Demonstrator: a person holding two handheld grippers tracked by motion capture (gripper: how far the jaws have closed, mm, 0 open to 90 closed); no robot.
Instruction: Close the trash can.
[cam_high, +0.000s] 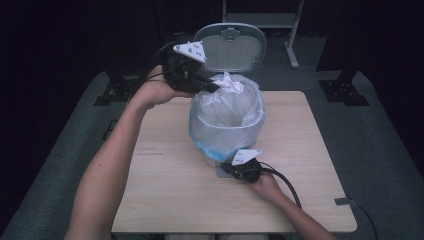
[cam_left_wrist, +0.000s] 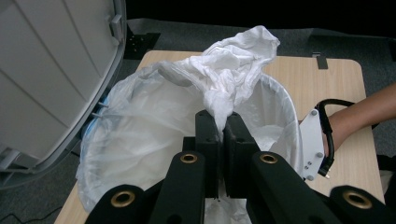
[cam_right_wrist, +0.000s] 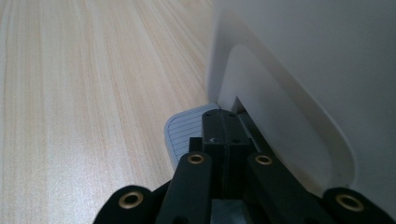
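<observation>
The white bag (cam_high: 227, 107) lined the pedal bin (cam_high: 226, 150) at the middle of the high view, its skirt folded down over the rim. One bunched corner of it stood up at the bin's far left edge, and my left claw (cam_high: 212, 86) was clenched on that corner, jaws pressed together with the plastic pinched between them. In the left gripper view the gathered plastic (cam_left_wrist: 233, 70) rose straight out of the jaw tips toward the upper middle of the frame, so the bag lay ahead of and below that claw, and I judged any pull would run up and away from the bin's mouth.

My right claw (cam_high: 227, 169) sat low at the bin's near side, jaws shut with nothing between them, resting down on the ribbed pedal (cam_right_wrist: 187, 128) at the foot of the bin. That looked to be what kept the lid (cam_high: 230, 47) standing open at the upper middle of the high view.

The lid was the nearest obstacle, close beside my left claw. The table (cam_high: 165, 165) around the bin lay bare.
</observation>
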